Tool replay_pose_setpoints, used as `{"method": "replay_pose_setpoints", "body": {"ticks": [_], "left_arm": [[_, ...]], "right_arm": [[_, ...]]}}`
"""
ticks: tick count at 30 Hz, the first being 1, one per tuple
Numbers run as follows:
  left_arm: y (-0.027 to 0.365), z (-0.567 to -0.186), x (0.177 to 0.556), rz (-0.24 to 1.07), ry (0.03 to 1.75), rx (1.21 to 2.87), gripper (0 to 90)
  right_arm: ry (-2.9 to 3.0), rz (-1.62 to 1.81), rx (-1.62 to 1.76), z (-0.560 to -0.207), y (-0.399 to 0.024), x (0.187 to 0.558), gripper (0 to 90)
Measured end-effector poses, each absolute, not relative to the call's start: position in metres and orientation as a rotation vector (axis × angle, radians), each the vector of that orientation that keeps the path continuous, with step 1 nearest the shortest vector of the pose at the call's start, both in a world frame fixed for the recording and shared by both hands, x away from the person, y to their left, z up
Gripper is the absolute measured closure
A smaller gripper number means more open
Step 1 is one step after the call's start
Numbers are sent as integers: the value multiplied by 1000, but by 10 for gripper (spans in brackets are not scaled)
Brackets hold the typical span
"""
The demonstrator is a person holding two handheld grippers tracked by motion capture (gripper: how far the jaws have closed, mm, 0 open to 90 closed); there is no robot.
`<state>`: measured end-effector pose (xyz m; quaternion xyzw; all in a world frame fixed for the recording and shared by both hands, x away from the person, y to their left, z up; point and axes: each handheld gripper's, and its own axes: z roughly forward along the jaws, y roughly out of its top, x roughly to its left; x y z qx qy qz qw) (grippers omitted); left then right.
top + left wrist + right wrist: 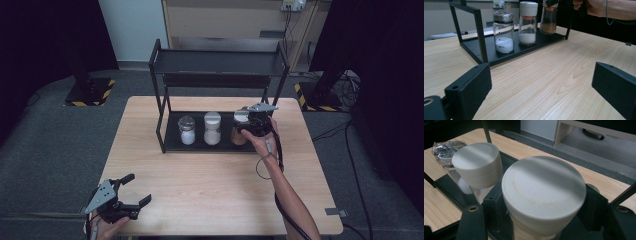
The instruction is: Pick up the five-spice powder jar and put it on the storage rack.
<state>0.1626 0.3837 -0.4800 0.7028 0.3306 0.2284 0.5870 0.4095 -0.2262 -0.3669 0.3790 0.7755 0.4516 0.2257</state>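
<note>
Three jars stand on the lower shelf of a black rack point(161, 90). The left jar point(187, 131) has a shiny lid and white powder. A white cap tops the middle jar point(212, 128), which also holds white powder. The right jar point(238, 137) holds brown powder, and my right gripper point(244, 123) is shut on its white cap point(544, 192), one jaw pressed to each side. At the table's front left corner my left gripper point(134, 192) is open and holds nothing. In the left gripper view its fingers point(469, 91) stand wide apart, facing the jars point(503, 33).
The rack's upper shelf point(217, 62) is bare and overhangs the jars. Its posts point(481, 37) frame the lower shelf. The wooden table point(210, 190) lies bare between the rack and my left gripper. A cable point(276, 150) trails along the right forearm.
</note>
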Motion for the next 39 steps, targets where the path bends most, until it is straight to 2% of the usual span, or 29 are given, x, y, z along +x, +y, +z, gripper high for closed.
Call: {"method": "replay_pose_setpoints", "body": {"ticks": [39], "left_arm": [[384, -480, 162, 533, 766, 1642, 18]], "right_arm": [[2128, 1237, 1063, -390, -222, 414, 337]]}}
